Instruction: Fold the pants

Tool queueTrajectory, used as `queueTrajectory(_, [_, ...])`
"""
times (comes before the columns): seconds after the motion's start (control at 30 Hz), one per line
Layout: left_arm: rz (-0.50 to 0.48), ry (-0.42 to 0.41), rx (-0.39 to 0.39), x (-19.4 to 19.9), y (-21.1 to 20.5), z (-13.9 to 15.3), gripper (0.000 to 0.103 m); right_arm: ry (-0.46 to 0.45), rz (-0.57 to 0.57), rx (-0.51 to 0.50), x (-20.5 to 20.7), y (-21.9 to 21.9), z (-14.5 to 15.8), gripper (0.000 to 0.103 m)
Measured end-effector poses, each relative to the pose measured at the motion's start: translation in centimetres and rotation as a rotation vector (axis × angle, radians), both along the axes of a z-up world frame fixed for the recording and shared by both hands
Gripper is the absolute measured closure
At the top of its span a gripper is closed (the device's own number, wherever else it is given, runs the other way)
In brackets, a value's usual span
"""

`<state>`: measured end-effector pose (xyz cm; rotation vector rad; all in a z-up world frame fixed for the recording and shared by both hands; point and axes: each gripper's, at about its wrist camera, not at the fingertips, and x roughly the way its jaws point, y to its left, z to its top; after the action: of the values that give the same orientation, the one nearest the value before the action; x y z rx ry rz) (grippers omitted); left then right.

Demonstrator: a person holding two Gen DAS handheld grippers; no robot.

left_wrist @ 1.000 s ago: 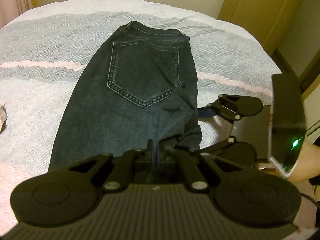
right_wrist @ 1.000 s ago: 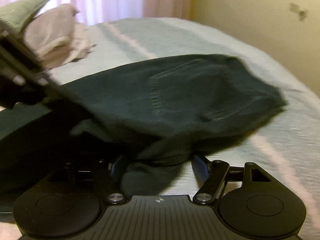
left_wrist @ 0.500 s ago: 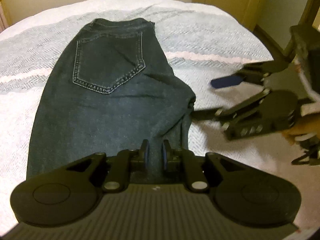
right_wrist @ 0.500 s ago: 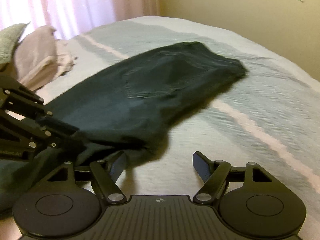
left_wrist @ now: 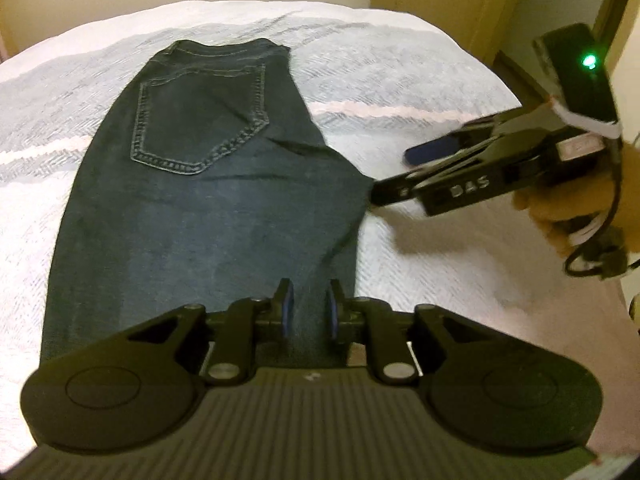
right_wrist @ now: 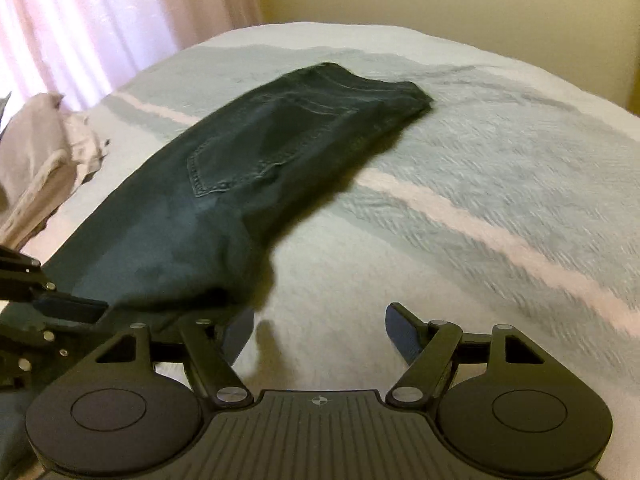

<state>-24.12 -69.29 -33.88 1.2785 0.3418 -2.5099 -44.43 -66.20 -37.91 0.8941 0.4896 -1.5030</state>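
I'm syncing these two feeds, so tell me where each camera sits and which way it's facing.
Left wrist: sits on the left gripper, looks along the jeans toward the waistband; its fingers straddle the cloth, and the right gripper and a hand show at right.
Right wrist: sits on the right gripper, open over the bedspread, looks across the bed toward the curtain.
Shared: jeans, bedspread, each other's gripper.

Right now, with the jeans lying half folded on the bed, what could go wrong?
1. The left gripper has only a narrow gap around the jeans; lifting it may drag the fabric.
2. The open right gripper is beside the crotch bulge; a sweep could rumple it.
3. The bedspread may bunch underneath.
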Motion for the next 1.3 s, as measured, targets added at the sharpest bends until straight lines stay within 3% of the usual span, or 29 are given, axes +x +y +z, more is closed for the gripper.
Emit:
queueTrajectory(0.13, [0.009, 0.002, -0.006, 0.6, 0.7, -0.3, 0.086, -0.010, 0.096, -0.036, 1.8, -0.4, -0.3, 0.032])
queueTrajectory(0.3, [0.090, 0.024, -0.006, 2.2, 0.1, 0.1, 0.085, -0.026, 0.092, -0.075, 2.1, -2.8, -1.4, 0.032])
queueTrajectory(0.43, [0.126, 0.015, -0.009, 3.3, 0.5, 0.2, 0.085, -0.029, 0.050, -0.046, -0.3, -1.9, -1.1, 0.032])
queueTrajectory(0.5, [0.158, 0.017, -0.009, 4.0, 1.2, 0.4, 0.085, 0.011, 0.026, -0.020, -1.1, -0.7, -0.8, 0.032])
queueTrajectory(0.67, [0.318, 0.000, -0.006, 6.9, 3.3, 1.0, 0.084, 0.035, 0.012, 0.053, -2.7, 1.8, 0.5, 0.032])
queueTrajectory(0.9, [0.745, -0.066, -0.009, 13.2, 8.4, 2.7, 0.078, 0.051, 0.312, 0.044, 2.0, 3.1, 4.5, 0.032])
queueTrajectory(1.07, [1.059, -0.094, 0.022, 19.1, 14.2, 3.9, 0.066, 0.047, 0.555, 0.023, 8.0, 4.2, 6.9, 0.032])
queueTrajectory(1.13, [1.151, -0.087, 0.031, 21.6, 16.6, 4.5, 0.055, 0.063, 0.674, 0.004, 11.2, 5.2, 7.5, 0.032])
queueTrajectory(1.3, [1.329, -0.098, 0.016, 28.4, 22.7, 5.1, 0.045, 0.089, 0.947, -0.053, 20.1, 9.1, 8.5, 0.032])
